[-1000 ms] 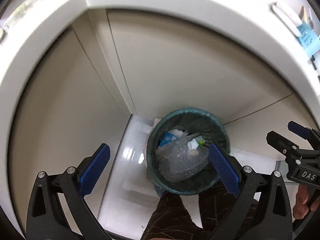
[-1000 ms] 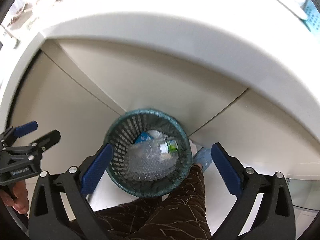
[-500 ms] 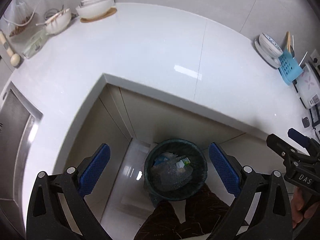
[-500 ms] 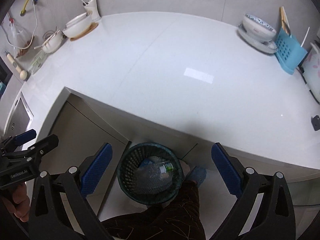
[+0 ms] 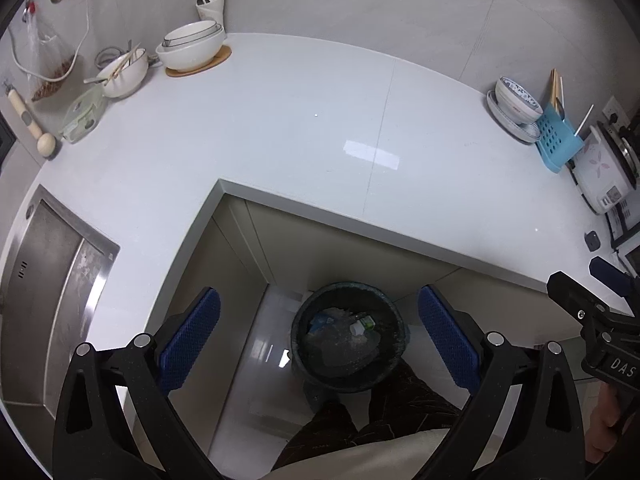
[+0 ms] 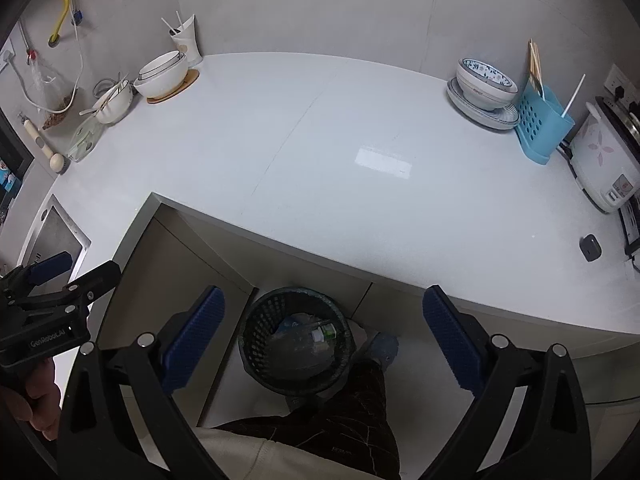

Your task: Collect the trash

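Above the trash bin point(image 5: 347, 338), both grippers point(image 5: 319, 334) point(image 6: 323, 334) wide, empty — sink point(image 5: 48, 292) plainer from left.

Sharp, soft light (countertop point(image 5: 372, 156) glare)

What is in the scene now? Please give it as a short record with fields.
left gripper: open, empty
right gripper: open, empty
trash bin: on the floor by the counter, below both grippers
bin contents: clear plastic, a small green-and-white item
countertop: white, no loose trash visible
left end: stacked white bowls
right end: blue rack, rice cooker
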`<act>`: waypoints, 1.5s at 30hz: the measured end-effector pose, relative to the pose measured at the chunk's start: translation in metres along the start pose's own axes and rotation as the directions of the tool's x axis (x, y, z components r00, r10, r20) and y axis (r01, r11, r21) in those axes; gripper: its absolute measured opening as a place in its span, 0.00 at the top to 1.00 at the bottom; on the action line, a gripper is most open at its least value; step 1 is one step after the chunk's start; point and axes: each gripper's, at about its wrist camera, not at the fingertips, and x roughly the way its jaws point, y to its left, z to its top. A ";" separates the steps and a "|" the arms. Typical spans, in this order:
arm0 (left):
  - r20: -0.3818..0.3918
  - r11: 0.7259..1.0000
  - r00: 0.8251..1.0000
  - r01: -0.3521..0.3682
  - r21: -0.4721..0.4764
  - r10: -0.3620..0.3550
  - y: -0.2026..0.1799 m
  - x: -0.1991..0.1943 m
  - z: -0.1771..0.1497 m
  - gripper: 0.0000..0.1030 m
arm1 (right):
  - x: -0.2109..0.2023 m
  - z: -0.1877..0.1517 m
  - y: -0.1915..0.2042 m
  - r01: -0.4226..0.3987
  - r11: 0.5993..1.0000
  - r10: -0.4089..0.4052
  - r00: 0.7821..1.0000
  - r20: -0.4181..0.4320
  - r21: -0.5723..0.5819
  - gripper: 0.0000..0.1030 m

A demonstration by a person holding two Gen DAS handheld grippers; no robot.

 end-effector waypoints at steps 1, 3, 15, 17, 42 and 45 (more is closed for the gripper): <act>-0.002 1.000 1.000 0.002 0.001 -0.002 -0.002 0.000 -0.001 0.06 | 0.000 0.000 0.001 -0.001 1.000 0.001 1.000 0.000 -0.001 0.08; 0.000 1.000 1.000 0.004 0.011 -0.004 -0.005 -0.001 -0.002 0.06 | -0.002 -0.001 0.000 -0.003 1.000 0.003 1.000 0.003 0.000 0.08; -0.007 1.000 1.000 0.011 0.029 -0.011 -0.010 0.001 -0.007 0.06 | -0.002 -0.001 -0.003 -0.008 1.000 0.008 1.000 0.000 0.008 0.08; -0.008 0.999 1.000 0.010 0.032 -0.010 -0.012 0.001 -0.008 0.06 | -0.002 -0.002 -0.003 -0.012 1.000 0.012 1.000 -0.001 0.011 0.08; -0.010 0.998 0.999 0.033 0.054 -0.032 -0.015 -0.001 -0.010 0.06 | 0.004 -0.002 -0.005 -0.010 0.999 0.010 1.000 -0.014 0.031 0.08; -0.010 0.998 1.000 0.030 0.056 -0.030 -0.015 -0.001 -0.010 0.06 | 0.005 -0.002 -0.005 -0.012 0.999 0.012 1.000 -0.017 0.033 0.08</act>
